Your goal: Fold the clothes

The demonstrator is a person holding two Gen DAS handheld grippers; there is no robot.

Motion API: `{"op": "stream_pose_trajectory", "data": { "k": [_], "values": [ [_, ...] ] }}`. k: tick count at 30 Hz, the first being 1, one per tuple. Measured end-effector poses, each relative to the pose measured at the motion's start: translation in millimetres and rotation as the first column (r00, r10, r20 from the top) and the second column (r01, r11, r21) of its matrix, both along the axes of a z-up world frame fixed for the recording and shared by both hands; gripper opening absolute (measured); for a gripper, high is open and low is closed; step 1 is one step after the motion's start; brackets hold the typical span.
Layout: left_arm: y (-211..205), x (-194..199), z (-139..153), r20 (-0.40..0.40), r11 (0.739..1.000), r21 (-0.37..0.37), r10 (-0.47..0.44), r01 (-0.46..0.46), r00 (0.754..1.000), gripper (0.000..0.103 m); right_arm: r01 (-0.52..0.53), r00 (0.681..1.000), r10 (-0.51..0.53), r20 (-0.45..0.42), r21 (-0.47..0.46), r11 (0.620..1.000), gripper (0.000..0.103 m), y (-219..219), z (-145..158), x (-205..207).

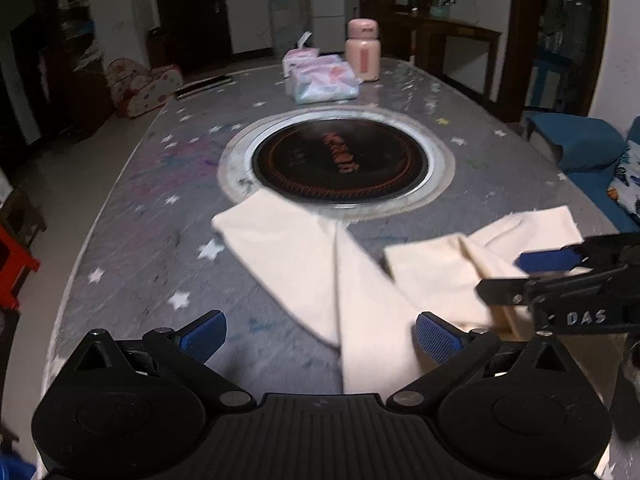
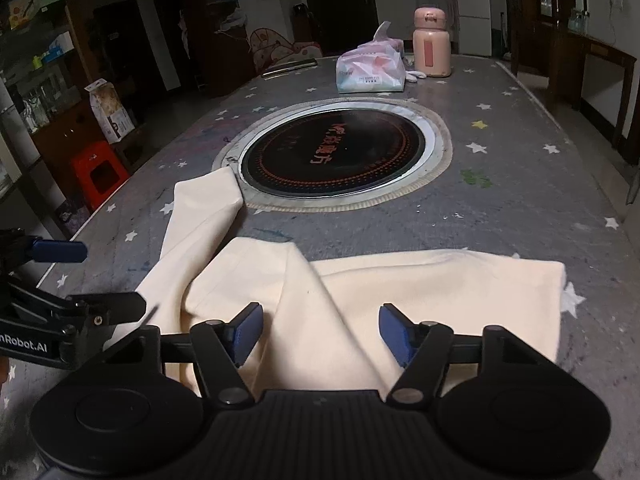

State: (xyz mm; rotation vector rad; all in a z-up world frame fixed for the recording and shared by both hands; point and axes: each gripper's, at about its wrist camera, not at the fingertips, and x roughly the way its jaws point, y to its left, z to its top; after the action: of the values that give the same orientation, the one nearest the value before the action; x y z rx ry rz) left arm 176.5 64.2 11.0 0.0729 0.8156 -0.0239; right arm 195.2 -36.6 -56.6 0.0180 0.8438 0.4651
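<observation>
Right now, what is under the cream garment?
The garment lies on the star-print table cover; one leg's end overlaps the ring around the round cooktop. Whatever else is beneath the cloth is hidden.

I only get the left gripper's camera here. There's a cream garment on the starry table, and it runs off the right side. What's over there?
Observer: The cream garment ends in a straight hem well short of the table's right edge.
Operator: And the other gripper?
Observer: The right gripper is open, with cloth under it, not pinched.
Operator: Anything on the floor to the left?
Observer: A red stool, with a carton behind it.
</observation>
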Motion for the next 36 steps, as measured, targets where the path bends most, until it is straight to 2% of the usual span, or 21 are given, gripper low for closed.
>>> {"op": "stream_pose_trajectory", "data": {
  "k": [5, 7, 8, 10, 12, 15, 22, 26, 27, 28, 30, 32, 34, 36],
  "values": [
    [2.0, 20.8, -5.4, -0.007, 0.998, -0.046, -0.031, 0.031, 0.999, 0.091, -0.023, 0.999, 0.024, -0.026, 0.022, 0.999, 0.05, 0.3, -5.9, 8.9],
    [4.3, 27.2, -9.6, -0.021, 0.997, -0.075, -0.034, 0.032, 0.999, 0.082, -0.03, 0.999, 0.03, -0.027, 0.029, 0.999, 0.043, -0.4, -6.1, 10.0],
    [5.5, 29.2, -11.5, -0.028, 0.995, -0.092, -0.037, 0.034, 0.999, 0.081, -0.033, 0.999, 0.033, -0.028, 0.033, 0.999, 0.035, -0.9, -6.0, 10.2],
    [8.1, 33.1, -15.5, -0.042, 0.991, -0.126, -0.043, 0.037, 0.998, 0.076, -0.037, 0.999, 0.038, -0.029, 0.036, 0.999, 0.029, -2.3, -5.0, 10.3],
    [10.5, 36.7, -19.3, -0.055, 0.986, -0.159, -0.049, 0.04, 0.997, 0.072, -0.04, 0.999, 0.041, -0.023, 0.041, 0.998, 0.015, -4.7, -2.8, 8.7],
    [13.2, 35.5, -20.6, -0.054, 0.979, -0.196, -0.071, 0.06, 0.996, 0.066, -0.034, 0.999, 0.034, 0.001, 0.028, 0.999, 0.01, -8.1, 1.3, 4.3],
    [16.3, 39.0, -20.2, -0.057, 0.97, -0.235, -0.083, 0.067, 0.995, 0.066, -0.007, 0.998, 0.006, 0.062, 0.02, 1.0, 0.008, -22.6, 16.1, -14.2],
    [21.3, 45.6, -27.1, -0.093, 0.953, -0.297, -0.092, 0.06, 0.991, 0.064, 0.026, 0.996, -0.027, 0.085, 0.017, 1.0, 0.007, -38.3, 24.6, -27.4],
    [21.6, 45.5, -27.5, -0.09, 0.951, -0.303, -0.096, 0.064, 0.991, 0.06, 0.031, 0.996, -0.032, 0.082, 0.018, 0.999, 0.007, -42.1, 25.6, -29.3],
    [21.9, 45.5, -27.8, -0.087, 0.949, -0.309, -0.1, 0.068, 0.991, 0.047, 0.034, 0.996, -0.036, 0.079, 0.02, 0.999, 0.007, -45.7, 26.4, -31.0],
    [22.0, 45.0, -27.9, -0.086, 0.941, -0.329, -0.116, 0.081, 0.99, 0.028, 0.036, 0.997, -0.039, 0.071, 0.033, 0.999, 0.01, -49.8, 26.7, -32.5],
    [20.7, 42.7, -26.9, -0.076, 0.939, -0.328, -0.132, 0.1, 0.988, 0.021, 0.037, 0.997, -0.04, 0.065, 0.039, 0.999, 0.011, -50.2, 26.0, -31.7],
    [23.0, 38.0, -26.3, -0.061, 0.939, -0.327, -0.133, 0.106, 0.989, 0.013, 0.026, 0.998, -0.029, 0.053, 0.046, 0.999, 0.02, -46.4, 23.6, -27.4],
    [28.3, 33.2, -25.0, -0.053, 0.931, -0.35, -0.124, 0.098, 0.991, 0.01, 0.011, 0.999, -0.013, 0.041, 0.047, 0.999, 0.04, -39.5, 19.8, -22.3]
  ]
}}
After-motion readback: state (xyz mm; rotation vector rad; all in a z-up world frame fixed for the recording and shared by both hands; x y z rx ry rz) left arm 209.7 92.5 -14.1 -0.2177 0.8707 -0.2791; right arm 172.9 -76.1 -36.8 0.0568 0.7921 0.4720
